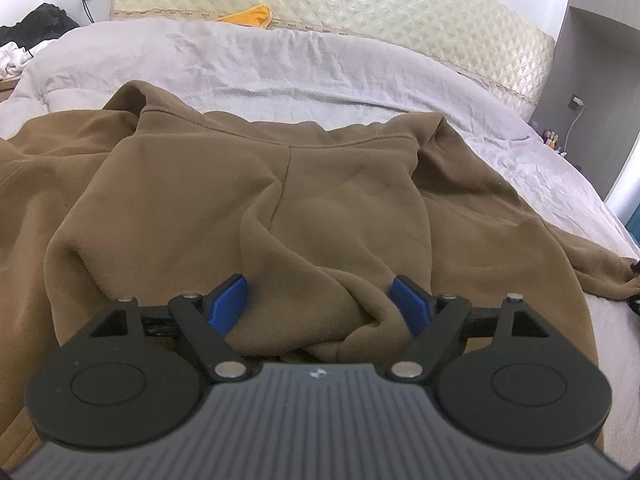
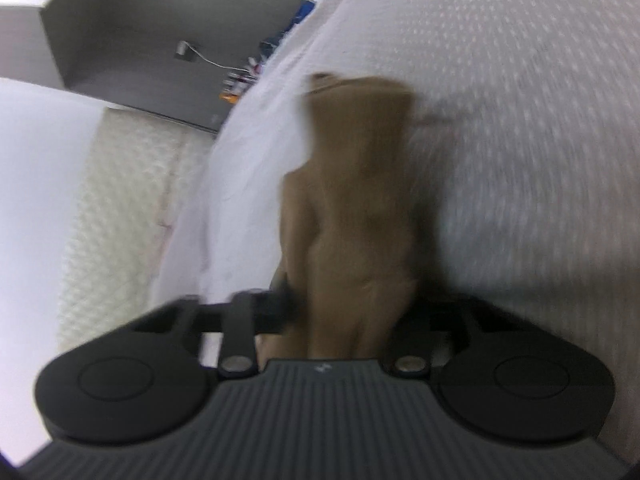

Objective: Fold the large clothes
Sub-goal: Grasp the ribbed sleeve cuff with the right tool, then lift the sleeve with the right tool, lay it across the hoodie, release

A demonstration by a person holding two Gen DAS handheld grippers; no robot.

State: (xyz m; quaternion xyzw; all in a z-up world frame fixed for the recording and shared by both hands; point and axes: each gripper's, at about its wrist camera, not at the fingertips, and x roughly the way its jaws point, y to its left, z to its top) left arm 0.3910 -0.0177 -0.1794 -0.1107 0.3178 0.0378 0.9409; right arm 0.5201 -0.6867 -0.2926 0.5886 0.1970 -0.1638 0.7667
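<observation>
A large brown sweatshirt (image 1: 248, 192) lies spread and rumpled on the bed. My left gripper (image 1: 320, 300) is open, its blue pads (image 1: 229, 305) on either side of a bunched fold of the brown cloth near the garment's near edge. In the right wrist view, which is blurred, my right gripper (image 2: 352, 312) is shut on a brown sleeve (image 2: 356, 200) of the sweatshirt, which stretches away from the fingers over the bedsheet. The right fingertips are hidden by the cloth.
The bed has a pale grey cover (image 1: 280, 64) and a cream quilted headboard (image 1: 360, 8). An orange cloth (image 1: 248, 14) lies by the headboard. Dark and white clothes (image 1: 28, 36) sit at far left. A grey cabinet (image 1: 592, 80) with a plugged charger stands at right.
</observation>
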